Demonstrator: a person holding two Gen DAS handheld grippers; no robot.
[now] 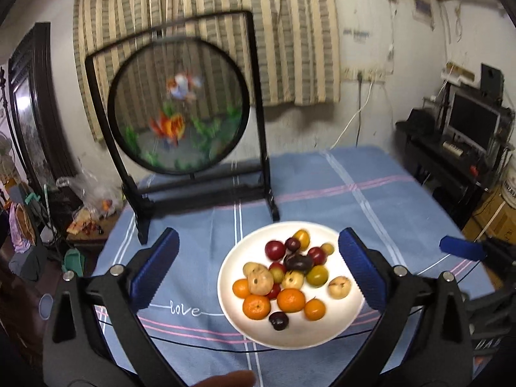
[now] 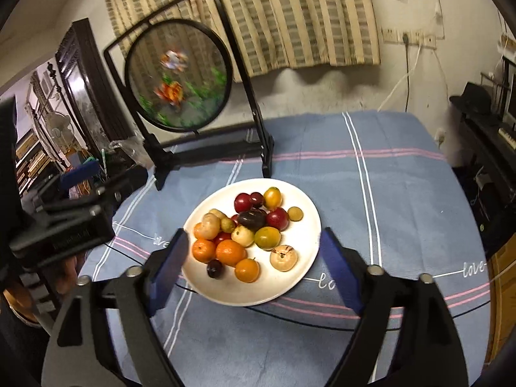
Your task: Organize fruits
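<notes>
A: What's on the table?

B: One white plate (image 1: 322,332) sits on a blue cloth (image 1: 371,200) with pink and white stripes, and all the fruit is piled on it. None lies on the cloth itself.

A: How many pieces?

B: I count four oranges (image 1: 291,300) grouped at the near side, and about four pale tan fruits (image 1: 339,287), one of them apart at the plate's right. There are two dark plums: a large one (image 1: 298,262) in the middle of the pile and a small one (image 1: 279,320) at the near edge. Roughly four red fruits (image 1: 275,249) and three or four yellow-green ones (image 1: 317,275) fill the far half. The pile overlaps, so those last counts are approximate.

A: And the grippers?

B: Two. The left gripper (image 1: 258,277) has its blue pads spread wide, with nothing between them; the plate only shows through the gap, lower down. The right gripper (image 2: 254,271) is likewise spread wide and holding nothing, above the plate's near edge.

A: Anything else on the table?

B: One round painted screen in a black stand (image 2: 179,74), upright behind the plate, well apart from it. One striped curtain (image 2: 274,9) hangs on the wall beyond.
</notes>
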